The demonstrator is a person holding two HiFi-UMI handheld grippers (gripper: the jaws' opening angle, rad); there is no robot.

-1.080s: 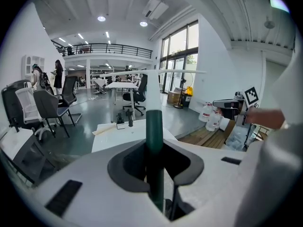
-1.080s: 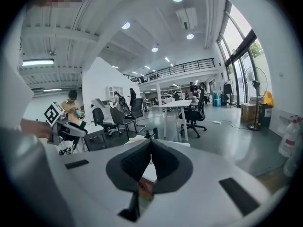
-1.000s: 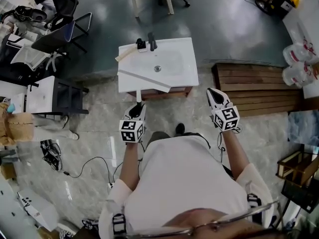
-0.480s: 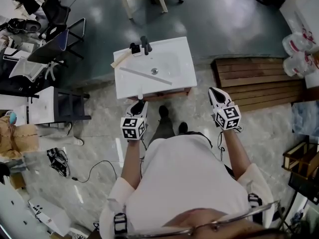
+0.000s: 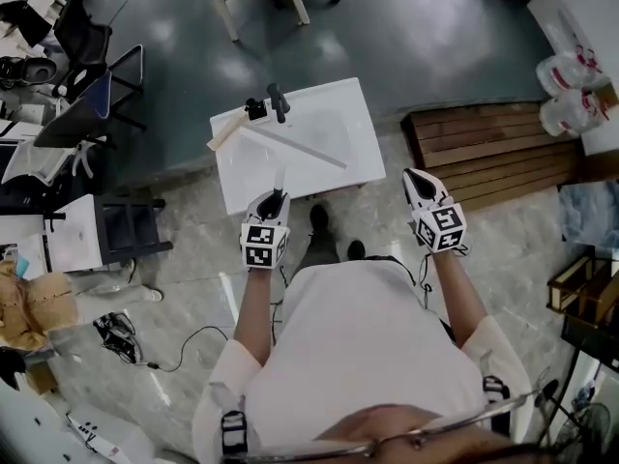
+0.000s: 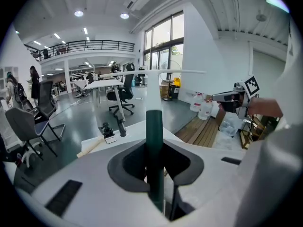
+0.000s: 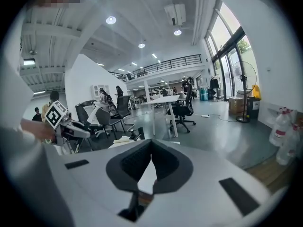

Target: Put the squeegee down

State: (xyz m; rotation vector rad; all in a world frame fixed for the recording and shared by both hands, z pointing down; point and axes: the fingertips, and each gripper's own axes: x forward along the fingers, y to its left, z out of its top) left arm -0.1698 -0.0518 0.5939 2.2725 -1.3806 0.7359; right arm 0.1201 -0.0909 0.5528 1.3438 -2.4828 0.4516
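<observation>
The squeegee has a dark green handle and a long pale blade. My left gripper is shut on the handle, which stands upright between its jaws. In the head view the blade lies slantwise above the white sink top; whether it touches I cannot tell. A black faucet stands at the sink's far edge. To the right of the sink my right gripper hangs over the floor, its jaws shut with nothing between them.
A wooden bench stands right of the sink, with water jugs beyond it. A beige stick lies at the sink's left corner. Office chairs and a low cabinet stand to the left. A cable runs over the floor.
Both grippers have moved forward towards the sink. The squeegee blade, earlier over the sink's near edge, now sits further in over the sink top. The left gripper keeps its hold.
</observation>
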